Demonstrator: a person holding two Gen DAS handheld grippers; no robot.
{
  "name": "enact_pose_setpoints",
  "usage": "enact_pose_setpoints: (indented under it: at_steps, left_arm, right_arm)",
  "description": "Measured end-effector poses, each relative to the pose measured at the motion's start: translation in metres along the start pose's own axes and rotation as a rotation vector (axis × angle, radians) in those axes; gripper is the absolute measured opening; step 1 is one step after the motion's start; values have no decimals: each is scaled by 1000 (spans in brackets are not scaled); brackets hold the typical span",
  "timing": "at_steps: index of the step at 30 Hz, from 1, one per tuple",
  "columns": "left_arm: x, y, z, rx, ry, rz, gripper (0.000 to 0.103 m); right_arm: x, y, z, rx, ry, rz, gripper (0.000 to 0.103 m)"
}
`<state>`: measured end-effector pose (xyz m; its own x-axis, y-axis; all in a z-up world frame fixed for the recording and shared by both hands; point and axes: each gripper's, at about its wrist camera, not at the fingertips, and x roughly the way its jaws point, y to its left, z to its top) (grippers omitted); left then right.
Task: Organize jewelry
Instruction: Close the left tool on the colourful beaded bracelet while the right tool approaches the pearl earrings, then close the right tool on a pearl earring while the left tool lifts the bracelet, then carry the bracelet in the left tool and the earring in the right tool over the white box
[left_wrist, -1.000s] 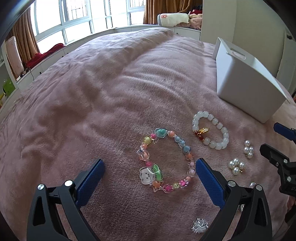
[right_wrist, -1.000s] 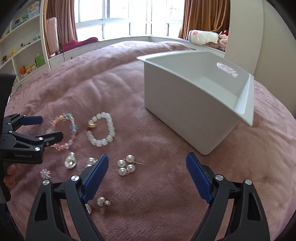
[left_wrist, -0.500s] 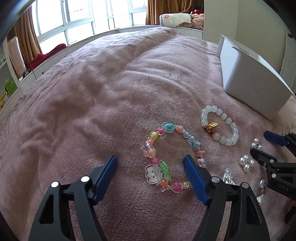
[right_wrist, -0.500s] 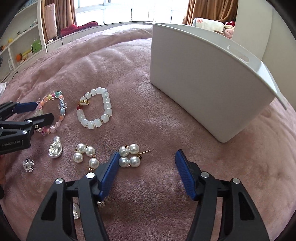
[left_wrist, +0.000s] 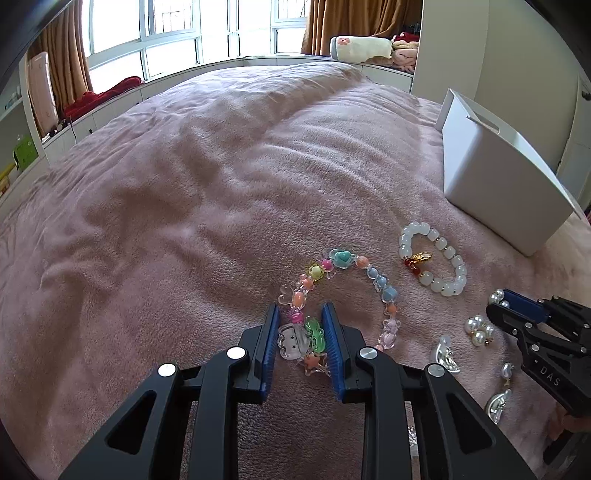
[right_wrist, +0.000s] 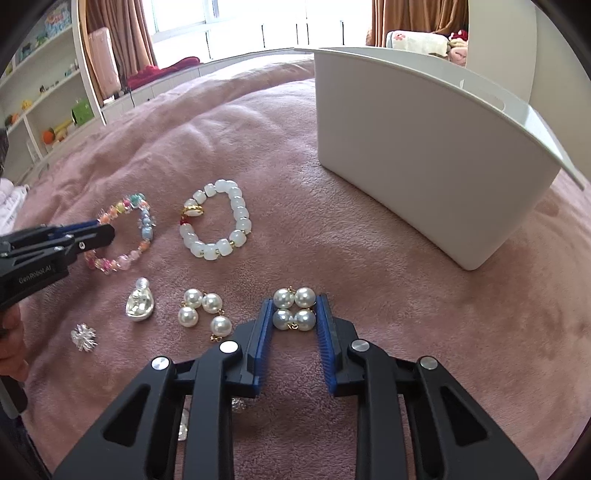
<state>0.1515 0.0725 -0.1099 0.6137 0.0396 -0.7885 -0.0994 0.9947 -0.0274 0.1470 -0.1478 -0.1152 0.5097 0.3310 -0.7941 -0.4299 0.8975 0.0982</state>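
Both grippers, the left gripper (left_wrist: 300, 314) and the right gripper (right_wrist: 294, 305), have matte black angular plastic bodies with triangular cut-outs and round silver screw heads at the joints. The fingers (right_wrist: 263, 334) carry ribbed blue pads on the inner side. White letters "GenRobot.AI" are printed on the left one, "DAS" on the right one.

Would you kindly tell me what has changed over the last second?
Both tools came down and closed: the left tool on the colourful bead bracelet, the right tool on the pearl earring. The white bead bracelet and white bin stayed put.
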Motion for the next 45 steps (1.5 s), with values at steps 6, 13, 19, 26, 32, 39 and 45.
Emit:
enact_pose_setpoints:
  at_steps: [6, 13, 19, 26, 32, 39, 45]
  left_arm:
    - [-11, -2, 4, -22, 1, -33, 28]
    - [-33, -13, 15, 1, -53, -40, 28]
    - [-53, -22, 31, 23, -100, -40, 28]
    - [-73, -35, 50, 54, -148, -45, 28]
    - [-88, -54, 72, 87, -195, -72, 28]
    - [-104, -88, 109, 133, -238, -108, 28]
    - [-113, -128, 145, 183, -285, -157, 28]
  right_arm:
    - [-11, -16, -4, 64, -20, 77, 24]
    - [-30, -24, -2, 92, -60, 114, 24]
    - [-49, -25, 9, 91, -113, 135, 24]
    - [-71, -27, 27, 87, -175, 148, 24]
    - [-90, -34, 45, 82, -224, 143, 24]
    - [-112, -53, 69, 85, -282, 124, 24]
    - [-123, -76, 88, 90, -317, 78, 24]
